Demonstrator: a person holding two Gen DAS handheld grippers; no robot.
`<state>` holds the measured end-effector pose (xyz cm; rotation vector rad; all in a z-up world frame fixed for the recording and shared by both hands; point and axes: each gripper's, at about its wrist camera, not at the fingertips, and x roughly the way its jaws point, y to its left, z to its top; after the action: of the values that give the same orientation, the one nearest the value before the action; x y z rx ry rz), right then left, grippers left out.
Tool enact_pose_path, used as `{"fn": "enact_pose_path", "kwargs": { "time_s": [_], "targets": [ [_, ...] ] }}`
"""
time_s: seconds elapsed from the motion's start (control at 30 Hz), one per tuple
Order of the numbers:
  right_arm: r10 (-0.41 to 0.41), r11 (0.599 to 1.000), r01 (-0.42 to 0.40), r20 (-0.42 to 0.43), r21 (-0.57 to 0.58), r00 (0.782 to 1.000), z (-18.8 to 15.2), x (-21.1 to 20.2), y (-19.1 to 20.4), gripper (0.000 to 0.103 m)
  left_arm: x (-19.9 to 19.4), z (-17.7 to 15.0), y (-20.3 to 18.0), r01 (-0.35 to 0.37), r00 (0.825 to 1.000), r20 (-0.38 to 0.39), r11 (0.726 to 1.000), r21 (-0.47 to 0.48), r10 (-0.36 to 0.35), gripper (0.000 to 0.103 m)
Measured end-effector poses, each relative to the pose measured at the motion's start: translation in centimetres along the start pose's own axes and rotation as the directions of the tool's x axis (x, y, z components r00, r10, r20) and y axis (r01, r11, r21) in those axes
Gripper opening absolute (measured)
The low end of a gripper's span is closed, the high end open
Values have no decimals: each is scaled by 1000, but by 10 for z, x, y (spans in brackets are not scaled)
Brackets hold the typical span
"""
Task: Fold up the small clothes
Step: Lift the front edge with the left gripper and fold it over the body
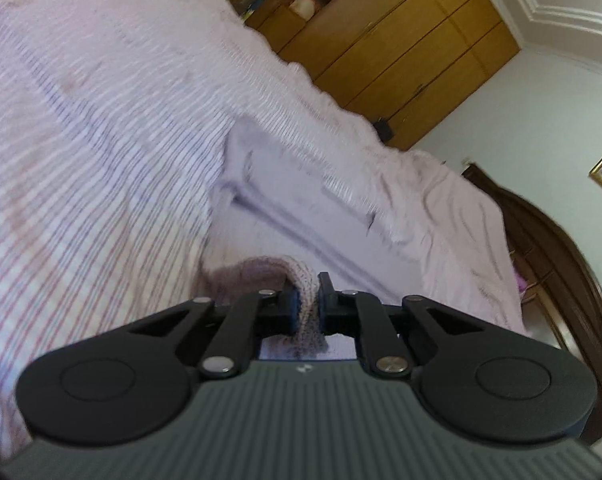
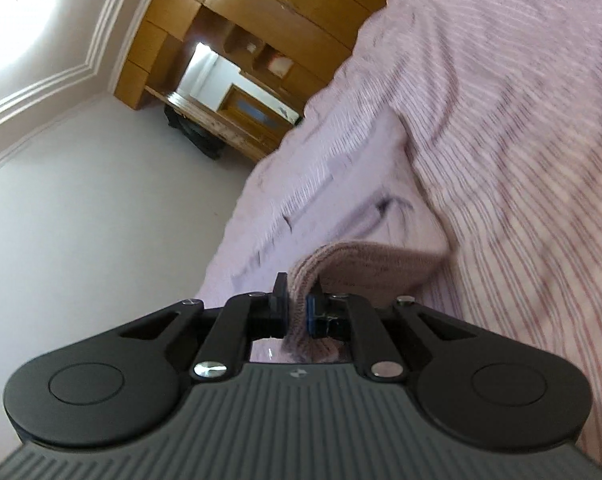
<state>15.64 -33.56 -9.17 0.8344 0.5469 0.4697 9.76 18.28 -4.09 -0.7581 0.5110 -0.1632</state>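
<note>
left gripper point(image 1: 308, 300) and right gripper point(image 2: 299, 304) are each pinching the ribbed hem of a soft, light, pale lilac knit garment point(image 1: 285, 208), lying lower centre on the striped pink bedspread point(image 1: 81, 140); limp fabric, thick hem gripping best.

pink-and-white striped bedspread point(image 1: 81, 160), pale lilac garment point(image 1: 269, 208) with pink knit cuff point(image 1: 307, 300), honey-brown wardrobe point(image 1: 401, 40)

Pink knit garment point(image 1: 307, 300) is clamped between left tool point(image 1: 308, 307) pads, lifted over striped bedsheet point(image 1: 101, 140); wooden wardrobe point(image 1: 401, 52) is seen behind.
</note>
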Motion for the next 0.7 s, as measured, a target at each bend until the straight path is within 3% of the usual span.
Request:
{"fn": "enact_pose_path", "kwargs": {
  "time_s": [0.4, 0.57, 0.7],
  "targets": [
    [72, 996, -76, 83, 44, 994, 55, 75, 14, 8, 37, 56, -25, 54, 993, 107, 998, 30, -57, 11],
    [100, 995, -101, 103, -4, 990, 84, 107, 39, 8, 57, 85, -38, 83, 983, 159, 995, 56, -91, 11],
    [120, 993, -119, 146, -21, 982, 112, 132, 44, 8, 86, 115, -44, 62, 980, 181, 995, 81, -76, 11]
  ]
}}
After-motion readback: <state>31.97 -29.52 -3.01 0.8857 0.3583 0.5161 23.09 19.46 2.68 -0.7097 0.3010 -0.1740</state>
